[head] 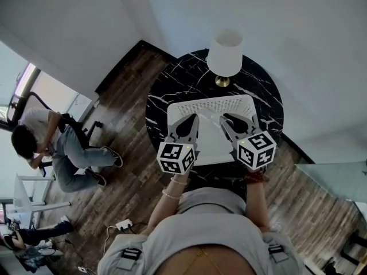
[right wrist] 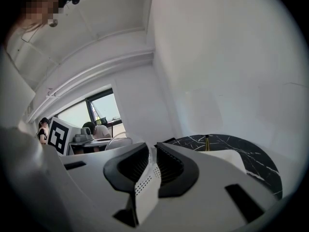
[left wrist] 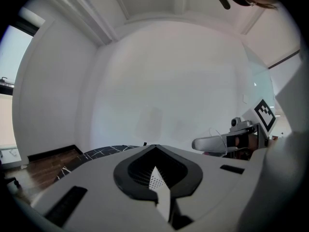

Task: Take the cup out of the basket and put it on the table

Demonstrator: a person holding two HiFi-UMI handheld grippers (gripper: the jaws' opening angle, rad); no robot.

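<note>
My left gripper (head: pixel 192 122) is closed tight on the basket's (head: pixel 213 103) perforated white wall. My right gripper (head: pixel 228 122) pinches that wall too. Between them I faintly see a clear cup (right wrist: pixel 115 141), apparently inside the basket, which sits on the table (head: pixel 172 90).

A lamp (head: pixel 225 53) with a white shade and a brass foot stands upright. On the wooden floor (head: pixel 132 173) a person (head: pixel 51 145) sits bent forward (dark hair, pale trousers), well apart from a white power strip (head: pixel 122 225) with its cable.
</note>
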